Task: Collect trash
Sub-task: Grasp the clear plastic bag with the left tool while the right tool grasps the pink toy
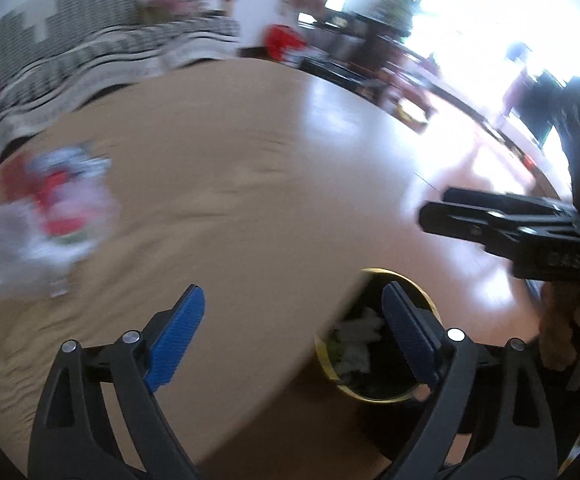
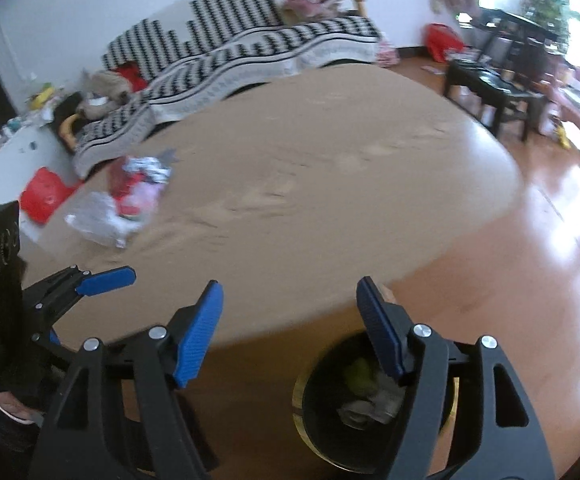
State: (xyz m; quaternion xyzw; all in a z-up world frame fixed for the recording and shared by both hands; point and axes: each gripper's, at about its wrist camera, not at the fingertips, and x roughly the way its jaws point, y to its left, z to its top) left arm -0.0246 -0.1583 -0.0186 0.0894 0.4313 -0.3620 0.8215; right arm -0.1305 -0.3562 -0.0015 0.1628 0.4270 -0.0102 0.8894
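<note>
A pile of trash [image 1: 56, 216], with red, white and clear plastic wrappers, lies on the left part of the round tan table [image 1: 250, 184]; it also shows in the right wrist view [image 2: 126, 196]. A black bin with a gold rim [image 1: 373, 340] stands on the floor by the table's near edge and holds crumpled paper; the right wrist view [image 2: 363, 404] looks down into it. My left gripper [image 1: 293, 332] is open and empty over the table edge. My right gripper [image 2: 290, 328] is open and empty above the bin.
A black-and-white patterned sofa [image 2: 250, 48] stands behind the table. A dark low table [image 2: 497, 92] stands on the shiny wooden floor at the right. A red bag [image 2: 44, 194] lies on the floor at the left.
</note>
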